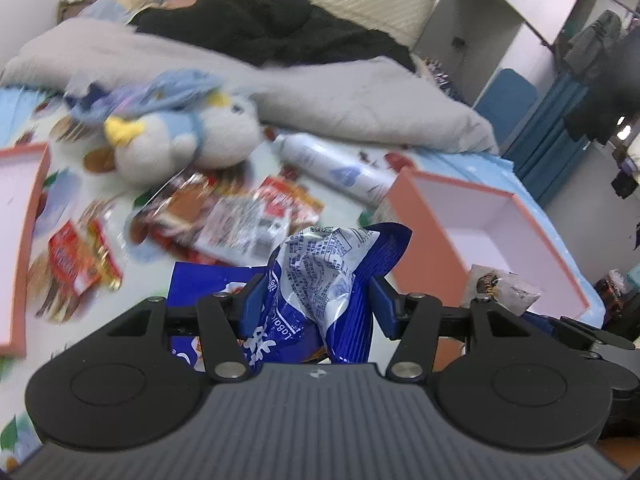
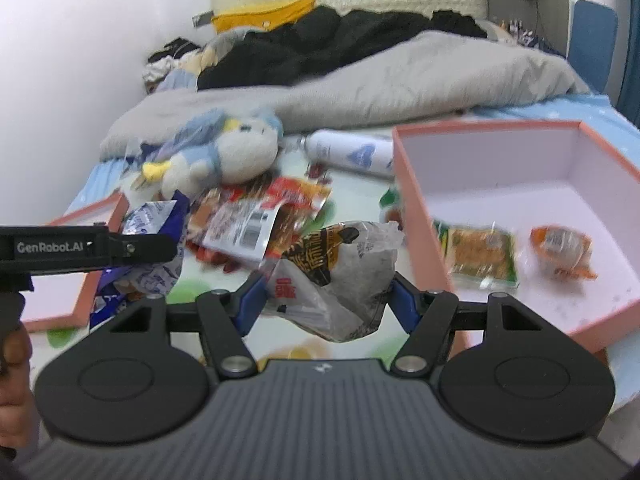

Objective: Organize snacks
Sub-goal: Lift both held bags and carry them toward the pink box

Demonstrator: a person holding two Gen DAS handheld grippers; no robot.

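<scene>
My left gripper (image 1: 320, 306) is shut on a crumpled blue and white snack bag (image 1: 320, 260), lifted above the bed. A second blue packet (image 1: 196, 280) lies below it. My right gripper (image 2: 326, 302) is shut on a grey packet with black and gold print (image 2: 344, 276), also held above the sheet. An open pink box (image 2: 416, 208) stands to the right, with a green packet (image 2: 480, 256) and an orange packet (image 2: 564, 246) inside. The same pink box (image 1: 432, 248) stands right of the blue bag in the left wrist view. Loose red and brown snack packets (image 1: 224, 220) lie mid-bed.
A blue and white plush penguin (image 1: 192, 136) and a white bottle (image 1: 332, 168) lie beyond the snacks. A pink lid (image 1: 24, 240) sits at the left. A grey duvet (image 1: 320, 92) and black clothes (image 1: 256, 28) fill the far bed. A person's hand (image 2: 12, 360) shows at the left edge.
</scene>
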